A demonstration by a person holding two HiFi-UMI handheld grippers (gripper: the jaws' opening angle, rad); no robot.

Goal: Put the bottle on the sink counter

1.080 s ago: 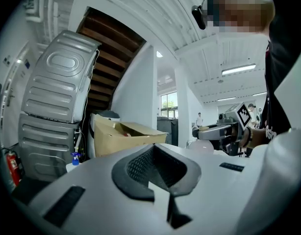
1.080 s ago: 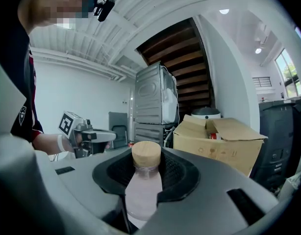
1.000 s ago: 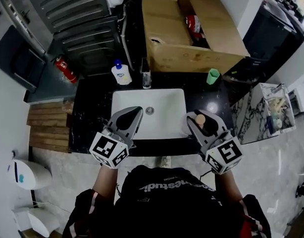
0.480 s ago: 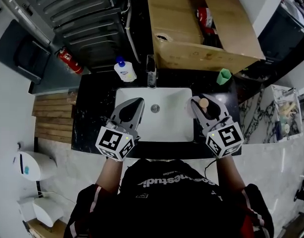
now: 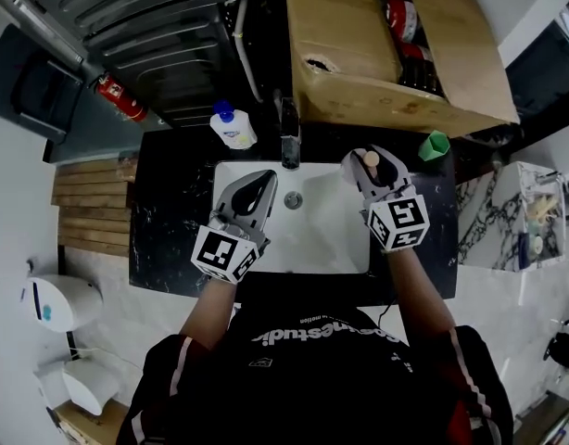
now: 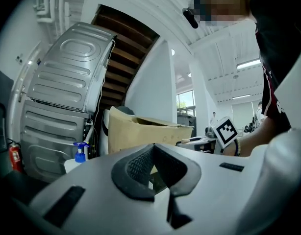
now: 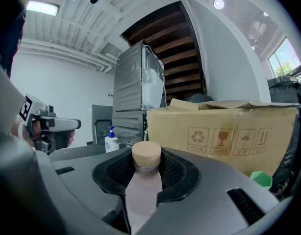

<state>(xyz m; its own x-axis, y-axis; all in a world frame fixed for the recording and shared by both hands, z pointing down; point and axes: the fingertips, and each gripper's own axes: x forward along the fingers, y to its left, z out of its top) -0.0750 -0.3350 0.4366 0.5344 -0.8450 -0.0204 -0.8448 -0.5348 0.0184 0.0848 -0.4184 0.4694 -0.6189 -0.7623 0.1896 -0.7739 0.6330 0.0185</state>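
My right gripper (image 5: 375,172) is shut on a pale bottle (image 5: 371,158) with a tan cork-like cap, held upright. It hangs over the back right corner of the white basin (image 5: 312,239), near the black counter (image 5: 169,211). In the right gripper view the bottle (image 7: 143,195) fills the gap between the dark pads (image 7: 176,173) of the right gripper (image 7: 146,169), cap on top. My left gripper (image 5: 264,180) is shut and holds nothing, above the basin's left half. In its own view the left gripper (image 6: 153,150) has its tips together.
A faucet (image 5: 289,135) stands behind the basin, with a soap pump bottle (image 5: 233,128) to its left. A green cup (image 5: 434,145) sits on the counter at the right. A big open cardboard box (image 5: 349,54) stands behind. A red fire extinguisher (image 5: 118,97) is far left.
Both grippers have moved forward over the sink. The right one carried the bottle from the basin's front right toward its back right corner, near the faucet.
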